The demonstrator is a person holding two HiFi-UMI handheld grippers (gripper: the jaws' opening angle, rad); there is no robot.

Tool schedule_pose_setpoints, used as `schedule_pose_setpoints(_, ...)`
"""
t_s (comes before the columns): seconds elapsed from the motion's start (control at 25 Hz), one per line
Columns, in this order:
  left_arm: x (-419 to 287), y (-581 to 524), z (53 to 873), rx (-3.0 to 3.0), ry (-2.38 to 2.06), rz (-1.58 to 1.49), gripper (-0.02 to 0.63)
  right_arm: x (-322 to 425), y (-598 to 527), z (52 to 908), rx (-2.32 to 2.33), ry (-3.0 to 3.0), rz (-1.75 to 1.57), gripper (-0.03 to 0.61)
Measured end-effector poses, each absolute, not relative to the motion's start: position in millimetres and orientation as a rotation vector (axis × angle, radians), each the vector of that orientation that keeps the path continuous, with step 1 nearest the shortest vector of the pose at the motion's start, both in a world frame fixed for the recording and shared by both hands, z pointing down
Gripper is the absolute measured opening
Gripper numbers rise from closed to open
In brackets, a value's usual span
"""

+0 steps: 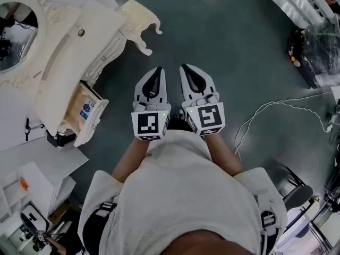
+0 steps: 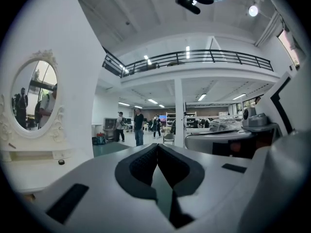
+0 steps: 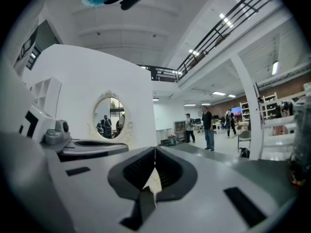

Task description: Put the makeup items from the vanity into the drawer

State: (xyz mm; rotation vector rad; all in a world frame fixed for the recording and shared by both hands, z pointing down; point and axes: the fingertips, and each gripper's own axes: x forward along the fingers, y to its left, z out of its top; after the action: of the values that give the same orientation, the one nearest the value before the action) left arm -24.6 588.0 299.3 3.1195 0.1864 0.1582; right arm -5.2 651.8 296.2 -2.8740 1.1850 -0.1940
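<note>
The left claw [image 1: 158,70] and right claw [image 1: 184,68] are held shut and empty. The small dark item [image 1: 81,32] on the vanity worktop [image 1: 58,73] lies well left of both. The approach is judged not yet begun, so 1 claw must be carried there and opened.

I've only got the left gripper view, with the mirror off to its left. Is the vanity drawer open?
Observer: Yes. The head view shows the drawer pulled out of the vanity, with a white item with blue print lying in it.
Operator: Is the right gripper carrying anything?
Observer: No. The right gripper has its jaws together with nothing between them.
Operator: How do the two grippers sit relative to the vanity?
Observer: In the head view the left gripper is side by side with the right one, both over the floor and apart from the vanity.
</note>
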Motion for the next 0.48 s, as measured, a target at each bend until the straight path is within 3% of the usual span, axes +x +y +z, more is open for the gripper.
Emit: schedule_pose_setpoints(0.48, 45, 536, 300, 3.101, 0.164, 0.146, 0.006, 67, 612, 299, -2.92, 1.172, -0.235, 0.015)
